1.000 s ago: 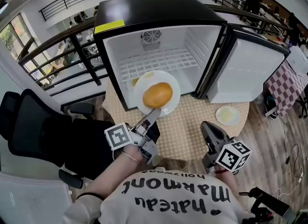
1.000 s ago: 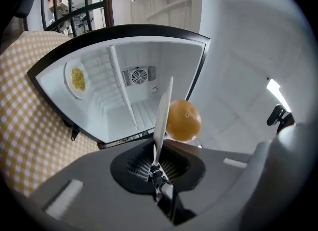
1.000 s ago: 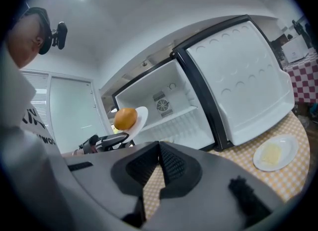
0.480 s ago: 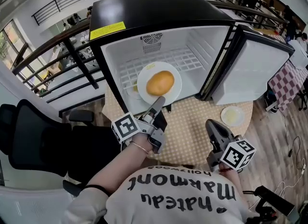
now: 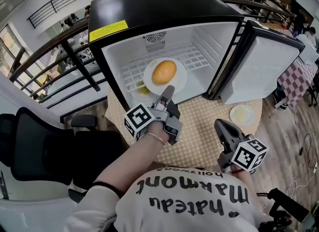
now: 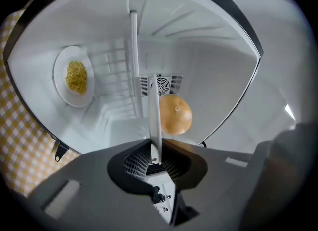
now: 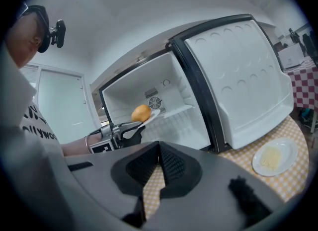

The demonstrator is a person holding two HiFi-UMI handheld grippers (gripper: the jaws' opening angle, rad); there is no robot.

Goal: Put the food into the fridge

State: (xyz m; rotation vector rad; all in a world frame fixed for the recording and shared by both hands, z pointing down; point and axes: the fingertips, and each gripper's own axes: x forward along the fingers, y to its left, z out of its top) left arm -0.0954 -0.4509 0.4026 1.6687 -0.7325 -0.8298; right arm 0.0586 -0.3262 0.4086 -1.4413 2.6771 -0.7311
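Two plates sit inside the black mini fridge with white walls (image 5: 149,6) in your head view: your left gripper (image 5: 168,90) holds the white round plate (image 5: 180,76) by its near rim over the white wire shelf (image 5: 194,59), with the orange-brown round bun (image 5: 164,72) on it, and a smaller white plate of yellow food (image 5: 141,90) lies lower on the fridge floor. A third white plate with pale food (image 5: 241,114) rests on the yellow-checked tablecloth (image 5: 199,126) near your right gripper (image 5: 222,126). In your left gripper view, the jaws are opening, yet the plate's thin rim (image 6: 154,120) is pinched edge-on between the pads, and the bun (image 6: 176,115) lies just beyond. In your right gripper view, the jaws are pressed together on nothing, pointing toward the open fridge.
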